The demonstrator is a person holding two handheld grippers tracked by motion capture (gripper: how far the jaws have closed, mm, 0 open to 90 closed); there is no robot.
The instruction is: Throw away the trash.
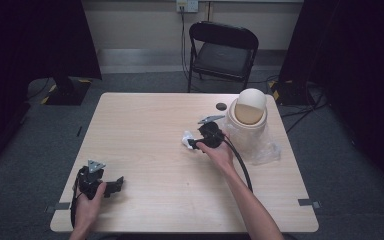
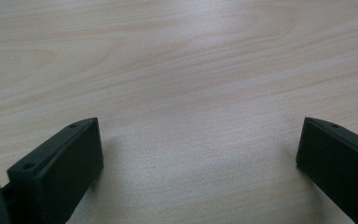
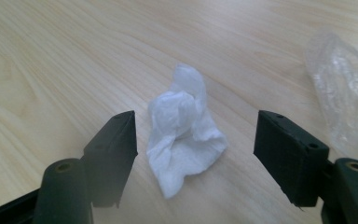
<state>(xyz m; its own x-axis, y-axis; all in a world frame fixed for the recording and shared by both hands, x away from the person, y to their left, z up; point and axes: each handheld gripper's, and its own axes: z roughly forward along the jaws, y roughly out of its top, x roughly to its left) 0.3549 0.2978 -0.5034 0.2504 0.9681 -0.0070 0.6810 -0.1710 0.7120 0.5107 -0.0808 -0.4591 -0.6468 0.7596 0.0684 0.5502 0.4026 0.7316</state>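
A crumpled white tissue (image 3: pixel 184 128) lies on the wooden table (image 1: pixel 145 125), right of its middle; in the high view the tissue (image 1: pixel 186 138) shows just left of my right gripper (image 1: pixel 194 144). In the right gripper view my right gripper (image 3: pixel 196 140) is open, one jaw on each side of the tissue, not touching it. My left gripper (image 1: pixel 114 185) rests near the table's front left corner, held by a hand. Seen up close, the left gripper (image 2: pixel 200 154) is wide open with only bare wood between its jaws.
A small beige bin with a domed swing lid (image 1: pixel 250 112) stands at the table's back right, lined with clear plastic (image 1: pixel 262 147) that spreads over the table; the plastic (image 3: pixel 342 98) lies close to my right jaw. A small dark disc (image 1: pixel 221 106) sits near the bin. A black folding chair (image 1: pixel 223 50) stands behind.
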